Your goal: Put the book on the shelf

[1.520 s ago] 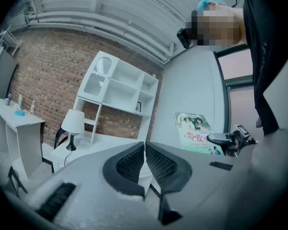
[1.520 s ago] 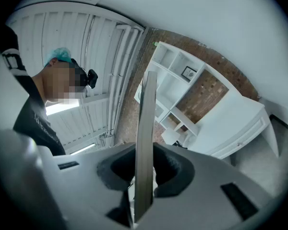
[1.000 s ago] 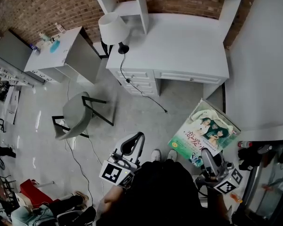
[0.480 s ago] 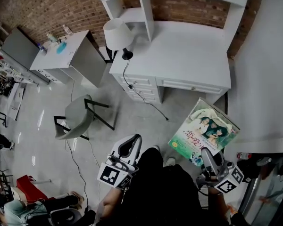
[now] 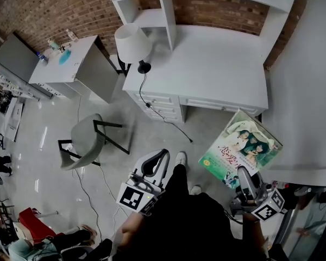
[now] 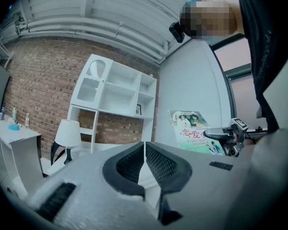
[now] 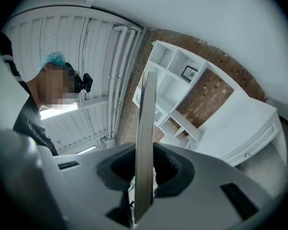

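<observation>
One white desk with its shelf ahead of me. Book up in the air near the desk's front right corner, lower edge clamped in my right gripper. My left gripper pinched closed, empty.

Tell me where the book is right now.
Head view, lower right: the book is clamped in the right gripper, above the floor, just short of the white desk.

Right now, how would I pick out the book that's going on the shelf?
Find the big white desk against the brick wall. Just in front of its right end, the right gripper clamps a thin book by one edge. It is the only colourful thing there: a green cover picturing people.
</observation>
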`<state>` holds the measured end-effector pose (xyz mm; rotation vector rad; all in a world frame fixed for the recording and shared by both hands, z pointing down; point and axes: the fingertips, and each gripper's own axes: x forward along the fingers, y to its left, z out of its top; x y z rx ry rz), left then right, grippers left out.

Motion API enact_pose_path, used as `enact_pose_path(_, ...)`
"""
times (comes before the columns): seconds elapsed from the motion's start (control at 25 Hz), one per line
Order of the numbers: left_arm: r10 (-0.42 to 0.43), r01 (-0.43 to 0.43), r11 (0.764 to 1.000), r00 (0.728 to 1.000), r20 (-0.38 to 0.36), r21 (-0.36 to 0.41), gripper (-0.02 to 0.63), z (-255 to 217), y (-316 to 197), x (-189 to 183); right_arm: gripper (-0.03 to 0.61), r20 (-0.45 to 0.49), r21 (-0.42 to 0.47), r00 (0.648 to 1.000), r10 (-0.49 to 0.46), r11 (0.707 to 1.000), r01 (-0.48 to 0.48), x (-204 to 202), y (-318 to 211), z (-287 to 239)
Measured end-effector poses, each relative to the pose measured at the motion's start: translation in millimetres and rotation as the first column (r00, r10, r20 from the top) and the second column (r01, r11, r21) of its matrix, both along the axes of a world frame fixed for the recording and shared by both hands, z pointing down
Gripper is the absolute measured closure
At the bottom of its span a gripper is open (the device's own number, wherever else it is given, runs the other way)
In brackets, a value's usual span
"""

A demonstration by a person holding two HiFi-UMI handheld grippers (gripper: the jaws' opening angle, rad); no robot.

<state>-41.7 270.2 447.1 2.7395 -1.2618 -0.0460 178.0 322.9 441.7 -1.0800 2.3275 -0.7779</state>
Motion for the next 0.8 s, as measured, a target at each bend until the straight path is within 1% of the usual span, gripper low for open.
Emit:
enact_pose_path(0.08,0.019,-0.019,0.999,1.0,0.008,-0.028,0.594,5,-16,-1,0.5,0.008,-0.011,1.0,0.009,1.0,-0.009,-3,-18,-1)
enact_pose_path(0.24,0.037,-0.036,0.998,0.999,0.006,-0.046,0.594,11,-66,-8,0.5,0.026,-0.06,0.999,0.022,0.998,-0.02,-14,-73,0)
enact_pose_path(0.28,0.038,-0.038,0.998,0.999,0.0,-0.045,0.594,13,-84,-12,0.5,0.027,-0.073,0.999,0.027,0.997,-0.025,-18,-90,1)
enact_pose_path(0.36,0.042,-0.042,0.999,0.999,-0.005,-0.021,0.594,10,-113,-20,0.5,0.03,-0.085,0.999,0.033,0.996,-0.031,-25,-117,3)
enact_pose_path(0.4,0.043,-0.043,0.999,0.999,-0.004,-0.015,0.594,10,-120,-23,0.5,0.034,-0.084,0.999,0.034,0.996,-0.031,-27,-124,3)
enact_pose_path(0.56,0.049,-0.049,0.997,0.999,0.0,-0.052,0.594,16,-123,-28,0.5,0.025,-0.052,0.998,0.049,0.997,-0.047,-26,-124,2)
enact_pose_path(0.72,0.063,-0.063,0.997,0.998,-0.007,-0.046,0.594,15,-128,-30,0.5,0.024,-0.063,0.996,0.085,0.995,-0.083,-31,-125,-4)
enact_pose_path(0.8,0.078,-0.078,0.996,0.997,-0.011,-0.042,0.594,15,-142,-31,0.5,0.03,-0.057,0.995,0.093,0.994,-0.091,-35,-133,-5)
